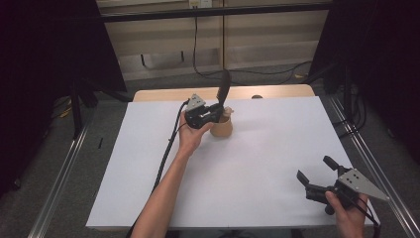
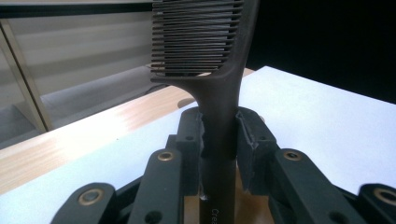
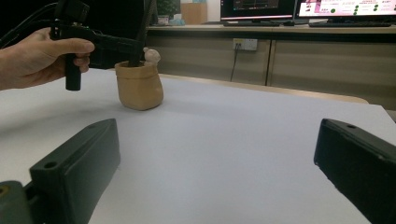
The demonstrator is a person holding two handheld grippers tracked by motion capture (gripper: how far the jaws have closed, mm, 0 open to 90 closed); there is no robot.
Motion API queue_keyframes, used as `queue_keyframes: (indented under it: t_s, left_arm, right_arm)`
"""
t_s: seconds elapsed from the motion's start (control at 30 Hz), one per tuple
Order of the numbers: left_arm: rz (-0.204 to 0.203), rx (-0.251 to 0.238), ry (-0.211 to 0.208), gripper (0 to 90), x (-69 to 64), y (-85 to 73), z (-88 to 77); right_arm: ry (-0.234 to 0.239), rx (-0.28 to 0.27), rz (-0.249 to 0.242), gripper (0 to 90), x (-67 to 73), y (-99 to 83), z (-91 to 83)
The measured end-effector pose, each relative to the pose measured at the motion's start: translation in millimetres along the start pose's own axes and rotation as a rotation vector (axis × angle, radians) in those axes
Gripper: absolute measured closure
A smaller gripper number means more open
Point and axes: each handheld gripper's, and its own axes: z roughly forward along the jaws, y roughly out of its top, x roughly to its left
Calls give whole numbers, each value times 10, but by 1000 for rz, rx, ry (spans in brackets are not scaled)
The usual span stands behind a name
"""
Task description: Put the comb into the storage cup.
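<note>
A dark brown comb (image 2: 212,56) stands upright, its handle clamped between the pads of my left gripper (image 2: 220,137). In the high view the comb (image 1: 224,87) rises above a small tan pouch (image 1: 222,127) near the table's far middle, and the left gripper (image 1: 216,113) hovers just over the pouch's mouth. From the right gripper view, the comb's lower end (image 3: 138,57) reaches into the pouch (image 3: 139,86), beside a pale rounded object (image 3: 151,55). My right gripper (image 1: 314,173) rests near the table's front right corner, jaws wide apart with nothing between them.
A white sheet (image 1: 257,153) covers most of the wooden table (image 1: 163,94). Metal frame rails (image 1: 369,163) run along both sides. A counter with monitors (image 3: 327,9) stands beyond the table's far edge. Black cables trail from each gripper.
</note>
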Motion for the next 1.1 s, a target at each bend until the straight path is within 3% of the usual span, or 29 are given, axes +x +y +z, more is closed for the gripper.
queue_keyframes:
  t_s: [0.5, 0.77, 0.87, 0.97, 1.1]
  left_arm:
    - [11, 44, -11, 726, 10, -61, 21]
    - [5, 41, -16, 717, 20, -51, 9]
    - [3, 36, -3, 677, 27, -40, 2]
    - [-30, 30, -14, 660, 45, -30, -17]
    - [-12, 35, 6, 623, 36, -8, -39]
  right_arm:
    - [1, -1, 0, 0, -1, 1, -2]
    - [0, 0, 1, 0, 2, -1, 3]
    - [0, 2, 3, 0, 2, -1, 1]
    - [-2, 1, 0, 0, -1, -2, 4]
    - [-1, 1, 1, 0, 0, -4, 10]
